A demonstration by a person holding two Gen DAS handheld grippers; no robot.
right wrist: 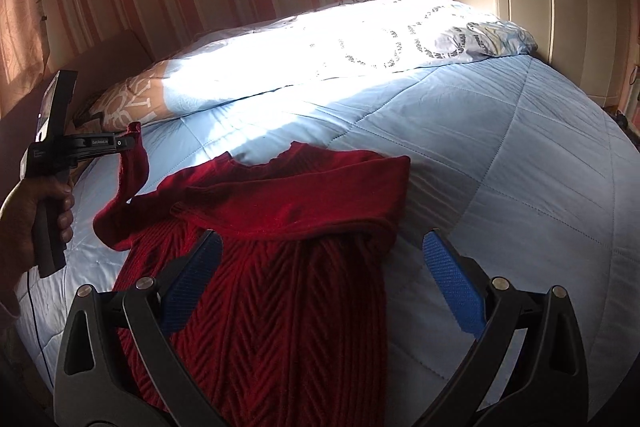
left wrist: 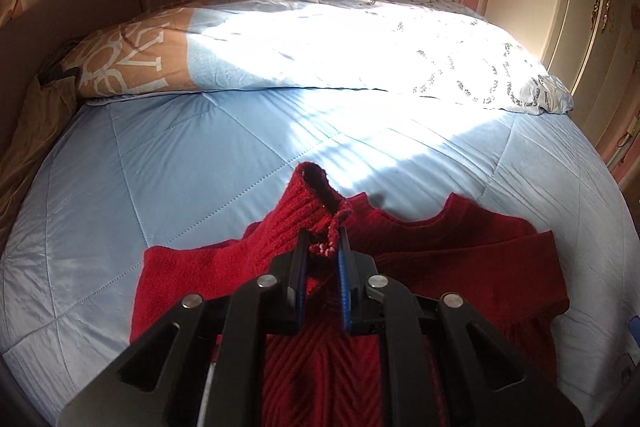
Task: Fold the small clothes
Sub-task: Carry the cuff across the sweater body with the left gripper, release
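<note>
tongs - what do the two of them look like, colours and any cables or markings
Both tongs are black plastic with angular linkage arms joined by round silver pins. The right tongs carry blue ribbed pads; the left tongs have blue pads too. Seen from the right wrist view, the left unit has a black pistol-style handle, small white lettering on its side, and a thin dark cable hanging below it. No sleeve shows.

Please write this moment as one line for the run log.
left tool: shut on sleeve cuff, lifted | right tool: open, over red sweater | blue quilt
</note>
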